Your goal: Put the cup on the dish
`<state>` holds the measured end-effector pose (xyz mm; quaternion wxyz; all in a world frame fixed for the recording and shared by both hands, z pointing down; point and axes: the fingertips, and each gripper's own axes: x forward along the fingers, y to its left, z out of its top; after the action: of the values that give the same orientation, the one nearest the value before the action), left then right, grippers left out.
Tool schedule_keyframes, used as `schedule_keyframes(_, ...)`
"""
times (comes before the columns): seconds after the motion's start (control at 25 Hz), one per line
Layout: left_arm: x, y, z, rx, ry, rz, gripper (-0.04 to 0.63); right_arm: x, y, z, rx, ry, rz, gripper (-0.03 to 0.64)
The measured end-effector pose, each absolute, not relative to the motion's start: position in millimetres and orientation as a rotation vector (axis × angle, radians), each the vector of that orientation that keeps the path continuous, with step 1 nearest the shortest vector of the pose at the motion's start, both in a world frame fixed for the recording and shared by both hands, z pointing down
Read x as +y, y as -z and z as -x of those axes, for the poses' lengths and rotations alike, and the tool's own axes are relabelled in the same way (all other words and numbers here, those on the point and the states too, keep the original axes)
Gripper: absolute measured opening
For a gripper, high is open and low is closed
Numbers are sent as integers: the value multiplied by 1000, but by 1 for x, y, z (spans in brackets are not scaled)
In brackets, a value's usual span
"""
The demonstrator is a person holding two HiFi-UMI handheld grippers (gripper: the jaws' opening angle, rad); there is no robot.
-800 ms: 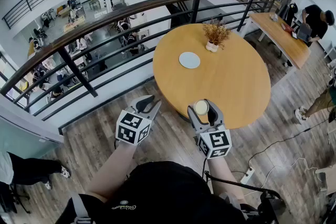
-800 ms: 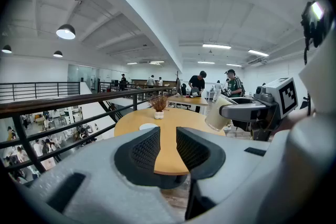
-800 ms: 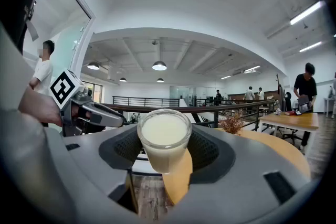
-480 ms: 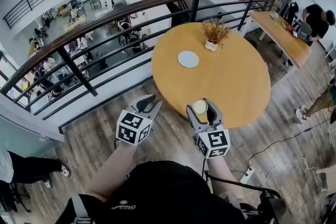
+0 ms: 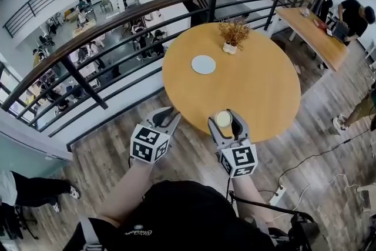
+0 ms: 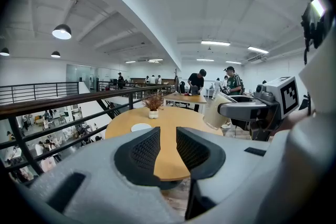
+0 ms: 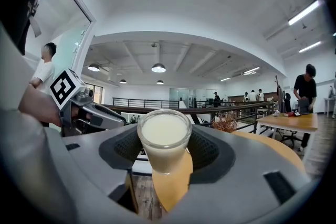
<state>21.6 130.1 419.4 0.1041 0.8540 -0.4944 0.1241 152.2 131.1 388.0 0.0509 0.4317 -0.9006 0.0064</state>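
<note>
A clear cup (image 5: 224,120) full of pale creamy liquid is held upright in my right gripper (image 5: 226,121), which is shut on it at the near edge of the round wooden table (image 5: 258,91). In the right gripper view the cup (image 7: 164,139) stands between the dark pads (image 7: 207,149) of the right gripper (image 7: 164,147). The pale round dish (image 5: 203,64) lies far across the table on its left side, also visible in the left gripper view (image 6: 140,127). My left gripper (image 5: 163,119) hovers off the table's near-left edge, its jaws (image 6: 167,149) slightly apart and empty.
A small white vase of dried twigs (image 5: 230,38) stands behind the dish. A dark metal railing (image 5: 117,38) curves round the table's far and left sides over an open drop. A long wooden desk (image 5: 317,38) with a person (image 5: 352,14) is at the right.
The table and dish have slid slightly left in the head view. Both grippers keep their places in that view, and the cup stays in the right one.
</note>
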Motion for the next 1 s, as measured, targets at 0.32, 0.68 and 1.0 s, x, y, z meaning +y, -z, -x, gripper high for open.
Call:
schedule_keyframes(0.32,131,-425,-60,-1437,-420,-2526,97,132,-398,-191,-2725,-23,-1320,259)
schedule_keyframes(0.68,128,-424,-65,-1477,-409,-2523,97,130,-399,-188,-2761,6,-1255,259)
schedule_keyframes(1.0,117,-427,-52,-1503,-388,-2518,97,116,-399,-165,-2780,36,-1189,259)
